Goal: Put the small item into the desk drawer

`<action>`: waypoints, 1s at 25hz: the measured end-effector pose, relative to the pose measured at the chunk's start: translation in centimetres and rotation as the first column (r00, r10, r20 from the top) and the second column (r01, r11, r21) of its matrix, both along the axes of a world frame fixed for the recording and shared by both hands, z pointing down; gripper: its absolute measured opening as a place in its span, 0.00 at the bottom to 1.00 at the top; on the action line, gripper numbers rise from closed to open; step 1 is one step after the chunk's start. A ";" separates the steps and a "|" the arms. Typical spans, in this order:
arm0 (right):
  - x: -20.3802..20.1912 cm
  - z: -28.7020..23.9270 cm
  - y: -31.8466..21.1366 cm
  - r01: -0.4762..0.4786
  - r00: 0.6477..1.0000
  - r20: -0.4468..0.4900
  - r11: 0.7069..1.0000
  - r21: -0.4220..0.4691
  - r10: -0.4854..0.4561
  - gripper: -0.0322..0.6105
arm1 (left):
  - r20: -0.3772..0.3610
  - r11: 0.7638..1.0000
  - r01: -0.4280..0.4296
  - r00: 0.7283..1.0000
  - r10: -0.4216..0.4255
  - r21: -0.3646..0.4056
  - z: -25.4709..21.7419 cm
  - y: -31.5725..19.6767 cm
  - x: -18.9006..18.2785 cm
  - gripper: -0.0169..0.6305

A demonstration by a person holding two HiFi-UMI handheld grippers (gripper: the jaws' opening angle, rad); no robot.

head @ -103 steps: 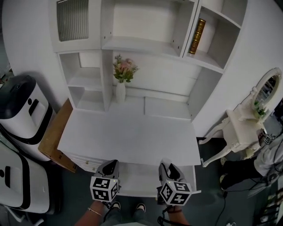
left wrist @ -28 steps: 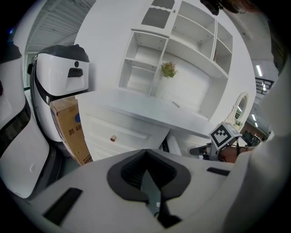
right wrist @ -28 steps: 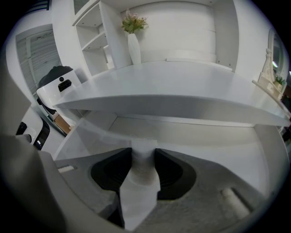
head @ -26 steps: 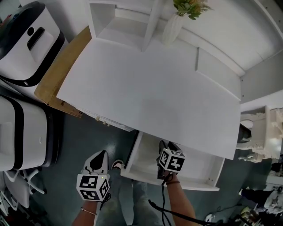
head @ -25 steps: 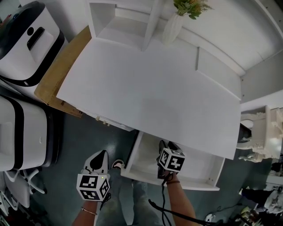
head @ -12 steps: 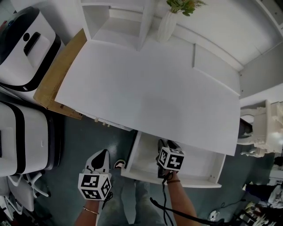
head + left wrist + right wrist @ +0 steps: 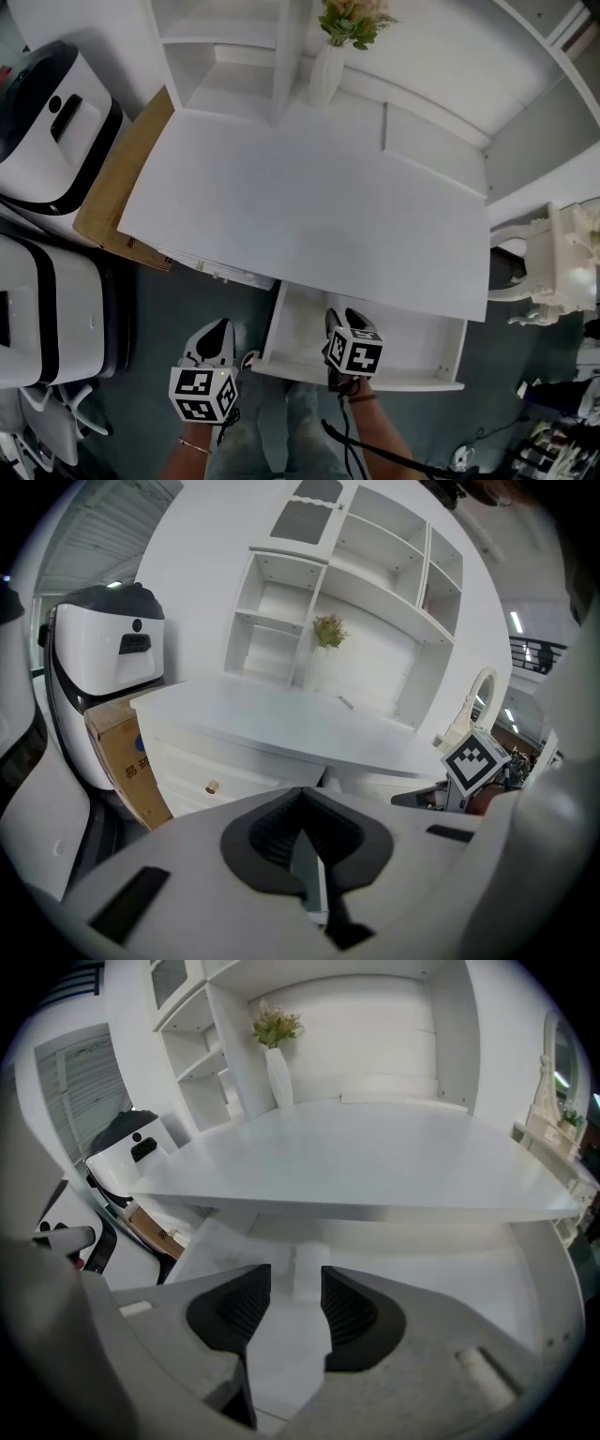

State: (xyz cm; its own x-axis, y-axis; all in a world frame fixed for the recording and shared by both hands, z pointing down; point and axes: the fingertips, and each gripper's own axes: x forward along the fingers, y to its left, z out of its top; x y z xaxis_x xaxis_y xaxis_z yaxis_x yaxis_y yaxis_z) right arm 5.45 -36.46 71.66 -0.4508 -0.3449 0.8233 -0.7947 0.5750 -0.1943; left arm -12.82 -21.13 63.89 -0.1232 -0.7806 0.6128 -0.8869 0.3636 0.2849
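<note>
**Mia:** What is the biggest thing here?

**Ben:** The white desk point(image 7: 309, 206). Under its front edge the drawer point(image 7: 417, 345) stands open.

**Mia:** And the two tools?

**Ben:** The right hand-held gripper point(image 7: 342, 319) reaches down into the drawer. Its jaws are apart and grip nothing. The left hand-held gripper point(image 7: 300, 808) hangs outside, to the left of the drawer. Its jaws are pressed together with nothing in them.

**Mia:** Where is the small item point(image 7: 307, 1274)?

**Ben:** Inside the drawer, right at the tips of the right jaws (it is white on white, so it is hard to see).

**Mia:** What could go wrong now?

**Ben:** I think a jaw could bump it on the way out and knock it over or drag it along. A fast push on the drawer could make it slide.

**Mia:** Which way does it point?

**Ben:** Its long side seems to run the way the jaws point, toward the back of the drawer. I cannot tell if it stands or lies flat.
</note>
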 end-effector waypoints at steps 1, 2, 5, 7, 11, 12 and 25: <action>0.1 -0.7 0.2 -0.003 1.000 0.010 1.000 0.007 0.003 0.31 | 0.003 1.000 -0.007 1.000 0.007 0.008 -0.5 -0.2 0.2 0.02; 0.2 -1.5 0.4 -0.006 1.000 0.022 1.000 0.015 0.006 0.31 | 0.006 1.000 -0.015 1.000 0.015 0.016 -1.0 -0.4 0.5 0.02; 0.8 -4.4 0.9 -0.015 0.998 0.058 0.998 0.056 0.012 0.28 | 0.013 0.998 -0.039 0.999 0.039 0.041 -2.6 -0.9 1.4 0.02; 1.5 -6.7 1.1 -0.027 0.996 0.084 0.996 0.090 0.019 0.27 | 0.015 0.997 -0.053 0.999 0.052 0.057 -3.8 -1.2 2.1 0.02; 3.4 -12.3 0.3 -0.082 0.987 0.149 0.980 0.182 0.055 0.17 | 0.040 0.990 -0.092 0.995 0.088 0.110 -7.0 -2.7 3.2 0.02; 4.0 -13.8 0.0 -0.099 0.984 0.167 0.973 0.206 0.064 0.15 | 0.050 0.987 -0.101 0.994 0.095 0.126 -7.9 -3.1 3.4 0.02; 9.9 -30.8 -2.4 -0.264 0.938 0.334 0.822 0.505 0.096 0.06 | 0.175 0.911 -0.189 0.976 0.132 0.366 -21.5 -9.3 5.3 0.02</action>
State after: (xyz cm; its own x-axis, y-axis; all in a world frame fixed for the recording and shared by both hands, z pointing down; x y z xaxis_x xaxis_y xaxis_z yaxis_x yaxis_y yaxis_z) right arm 15.35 -38.89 40.84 -0.5173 -0.7893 0.3307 -0.8533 0.5051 -0.1295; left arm -7.55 -30.45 42.40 -0.0413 -0.9665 0.2532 -0.9657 0.1036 0.2381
